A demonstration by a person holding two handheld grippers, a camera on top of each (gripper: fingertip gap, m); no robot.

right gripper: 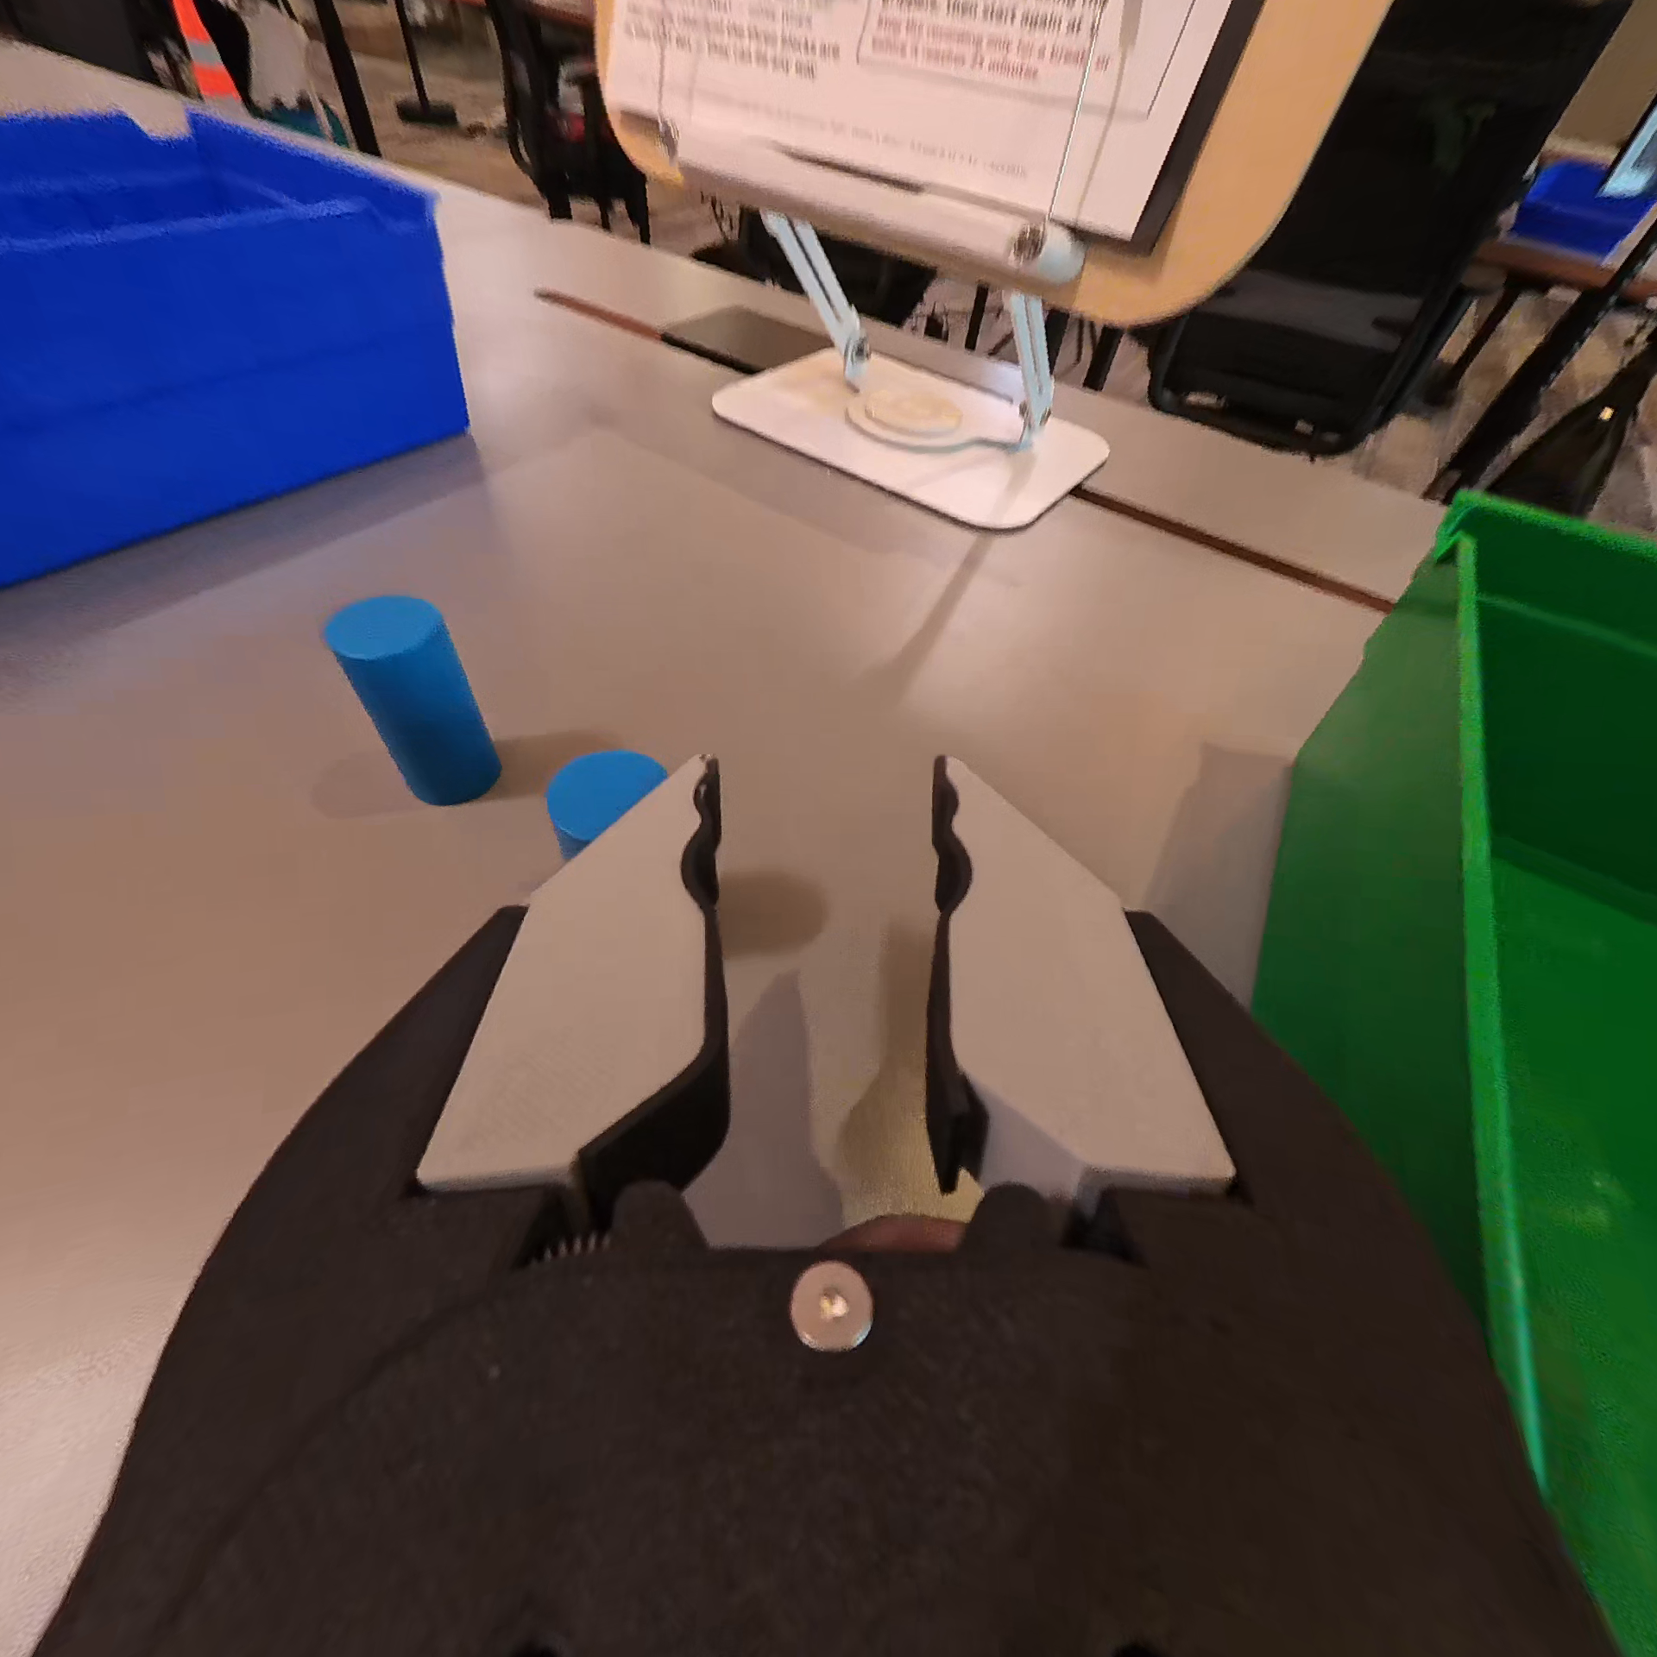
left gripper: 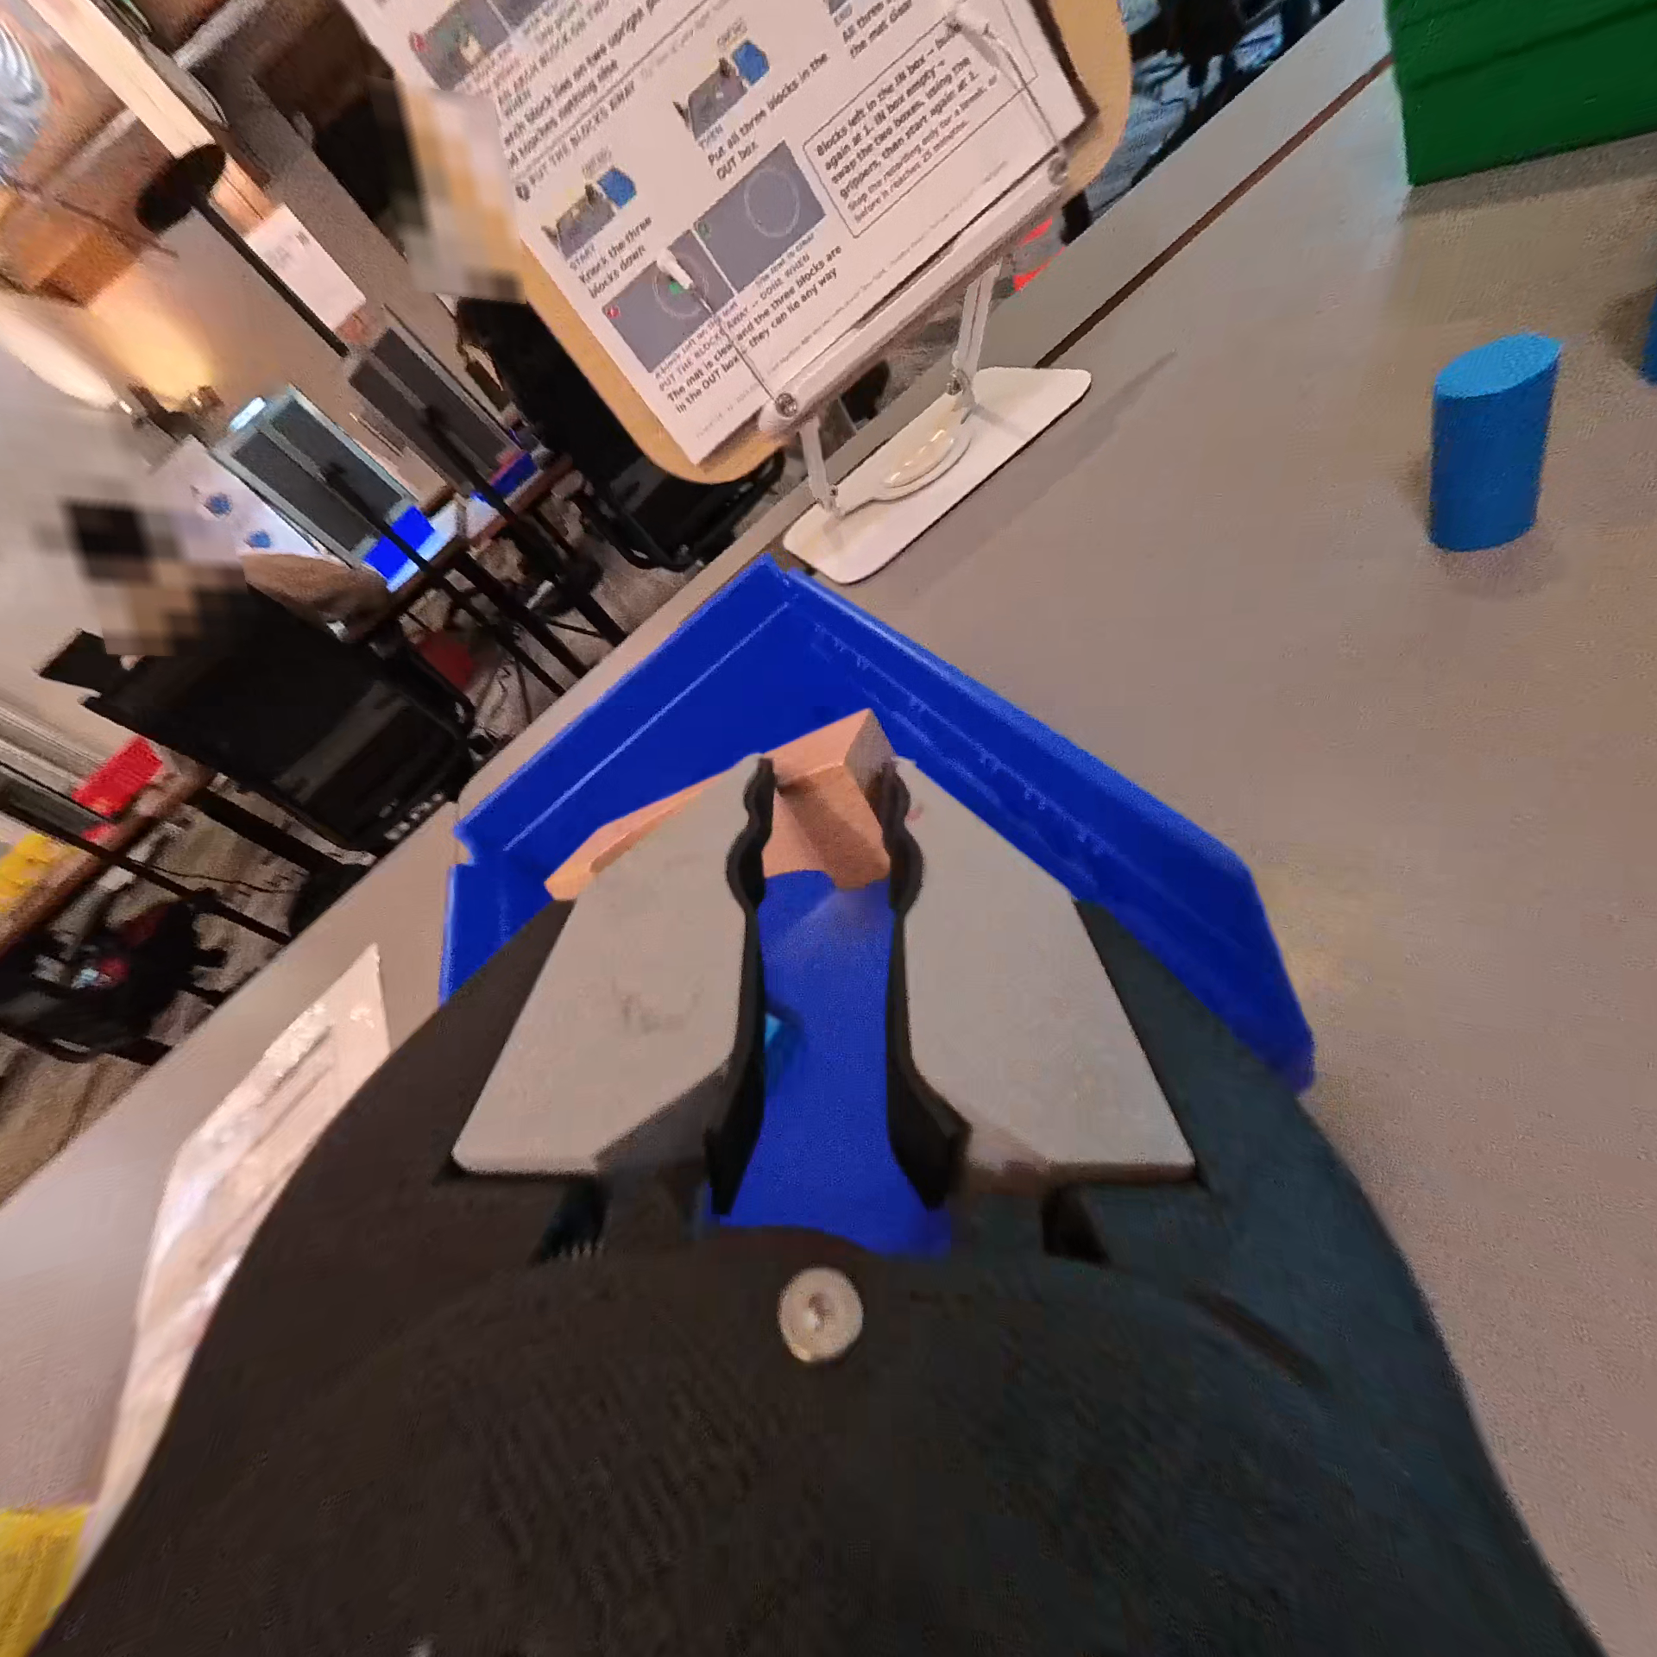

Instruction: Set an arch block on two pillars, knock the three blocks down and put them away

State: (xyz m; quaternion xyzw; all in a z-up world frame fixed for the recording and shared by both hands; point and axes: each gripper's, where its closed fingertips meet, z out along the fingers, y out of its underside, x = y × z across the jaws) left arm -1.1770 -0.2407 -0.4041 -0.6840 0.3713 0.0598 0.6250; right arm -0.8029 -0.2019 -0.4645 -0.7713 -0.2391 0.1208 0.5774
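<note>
My left gripper (left gripper: 825,811) is shut on a tan wooden arch block (left gripper: 829,820), gripped at one end, with the rest of the block running out to the left. It holds the block over the blue box (left gripper: 1031,762). One blue cylinder pillar (left gripper: 1488,444) stands upright on the grey table at the right of the left wrist view. In the right wrist view two blue pillars stand upright: one farther left (right gripper: 412,699), one (right gripper: 596,798) partly behind my left finger. My right gripper (right gripper: 825,834) is open and empty above the table, to the right of the pillars.
A green box (right gripper: 1524,897) stands at the right, also at the top right of the left wrist view (left gripper: 1524,81). The blue box shows at the far left in the right wrist view (right gripper: 206,332). An instruction sheet on a white stand (right gripper: 915,430) stands at the table's back.
</note>
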